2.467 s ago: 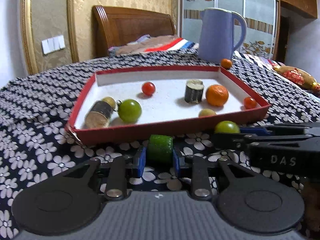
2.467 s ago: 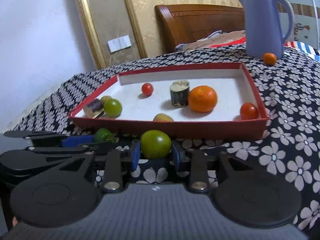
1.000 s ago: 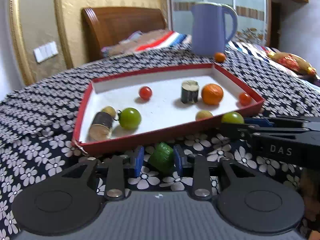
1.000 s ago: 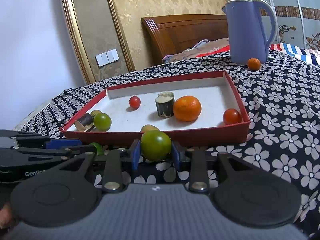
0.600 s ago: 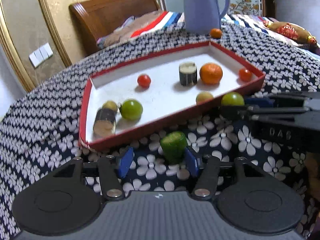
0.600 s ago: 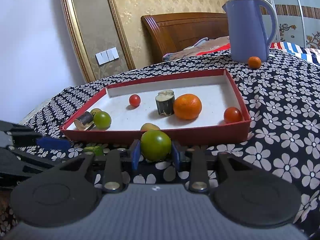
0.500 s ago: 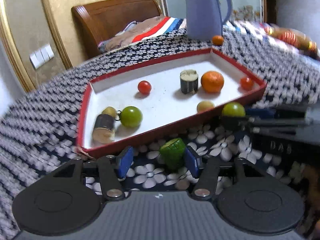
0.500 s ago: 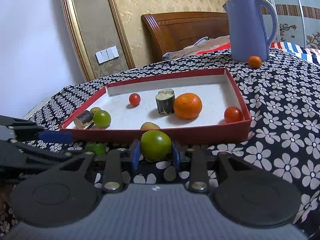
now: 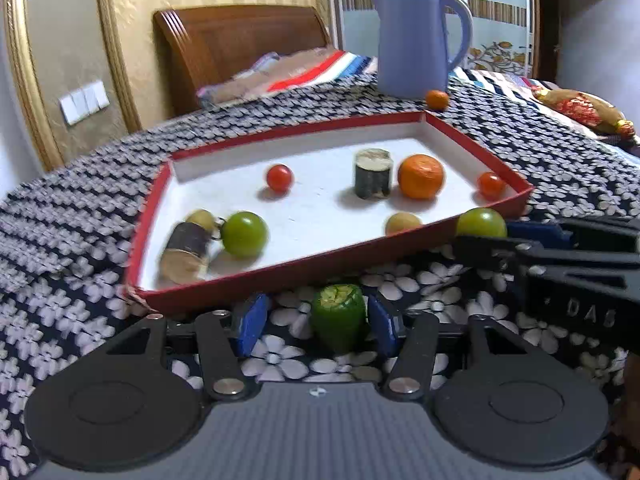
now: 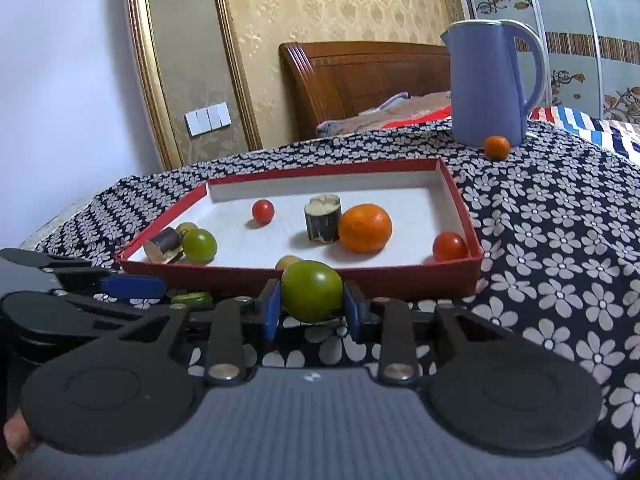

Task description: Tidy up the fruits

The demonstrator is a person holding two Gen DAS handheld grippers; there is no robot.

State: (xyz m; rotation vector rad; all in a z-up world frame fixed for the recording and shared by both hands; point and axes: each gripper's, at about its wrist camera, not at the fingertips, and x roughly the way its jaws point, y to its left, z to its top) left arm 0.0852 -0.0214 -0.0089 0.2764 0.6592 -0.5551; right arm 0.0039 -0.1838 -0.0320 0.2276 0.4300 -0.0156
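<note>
We are holding the left gripper (image 9: 314,324) with its jaws standing apart, and the green cucumber piece (image 9: 339,322) is sitting on the flowered cloth (image 9: 560,148) between the blue pads (image 9: 251,323), close against the right-hand pad and clear of the left-hand one, so nothing is pressing on it. Just ahead of this gripper the red tray (image 9: 280,274) is lying with its near wall toward us. Inside it we are seeing a green tomato (image 9: 244,234) beside a lying dark stub (image 9: 186,250), a small red tomato (image 9: 279,178) farther in, an upright dark stub (image 9: 373,174) touching or nearly touching an orange (image 9: 421,176), a pale yellow fruit (image 9: 402,223) by the near wall, and another red tomato (image 9: 491,185) in the right corner.

We are clamping the right gripper (image 10: 311,312) on a second green tomato (image 10: 312,291), both pads pressing its sides, right in front of the tray's near wall. To this gripper's left the other gripper is showing, with the cucumber piece low beside it. Beyond the tray a blue jug (image 10: 490,80) is standing with a small orange (image 10: 497,147) at its foot.
</note>
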